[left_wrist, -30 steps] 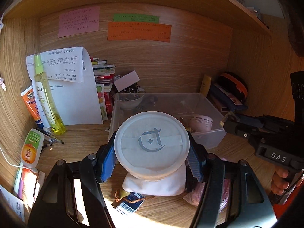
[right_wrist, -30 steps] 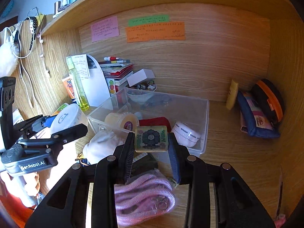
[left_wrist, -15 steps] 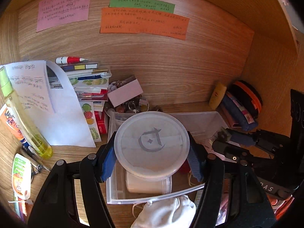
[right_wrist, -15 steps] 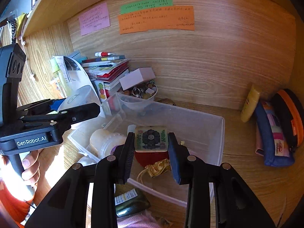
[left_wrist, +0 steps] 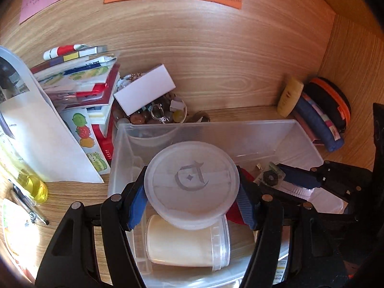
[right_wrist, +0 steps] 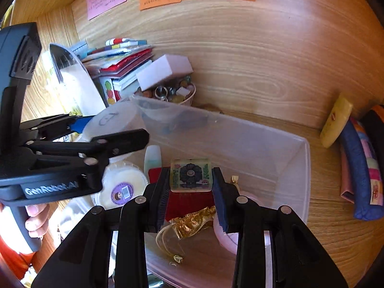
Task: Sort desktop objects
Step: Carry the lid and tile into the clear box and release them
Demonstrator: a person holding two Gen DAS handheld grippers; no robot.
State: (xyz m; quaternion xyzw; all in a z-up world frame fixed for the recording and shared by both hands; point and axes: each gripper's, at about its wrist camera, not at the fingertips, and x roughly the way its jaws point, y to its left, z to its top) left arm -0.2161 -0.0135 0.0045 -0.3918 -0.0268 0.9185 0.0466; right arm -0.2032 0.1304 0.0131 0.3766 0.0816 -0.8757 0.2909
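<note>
My left gripper (left_wrist: 190, 199) is shut on a round frosted container (left_wrist: 192, 182) with a grey crescent logo, held above the clear plastic bin (left_wrist: 240, 129). It also shows in the right wrist view (right_wrist: 112, 120). My right gripper (right_wrist: 190, 187) is shut on a small square decorated tile (right_wrist: 190, 176), held over the bin (right_wrist: 297, 168). That tile shows in the left wrist view (left_wrist: 270, 176). In the bin lie a cream jar (left_wrist: 182, 242), a red pouch (right_wrist: 189, 206), a gold pouch (right_wrist: 192, 220) and a pink round case (right_wrist: 225, 232).
A bowl of trinkets (left_wrist: 156, 115) with a white box (left_wrist: 144, 92) on it stands behind the bin. Stacked books (left_wrist: 81, 76), a white sheet (left_wrist: 43, 139) and a yellow bottle (left_wrist: 31, 182) are at left. A yellow tube (right_wrist: 336, 122) and pouches (right_wrist: 360, 168) lie at right.
Both grippers have moved forward from the desk front to above the bin, each still holding its object. The bin now fills the lower view.
</note>
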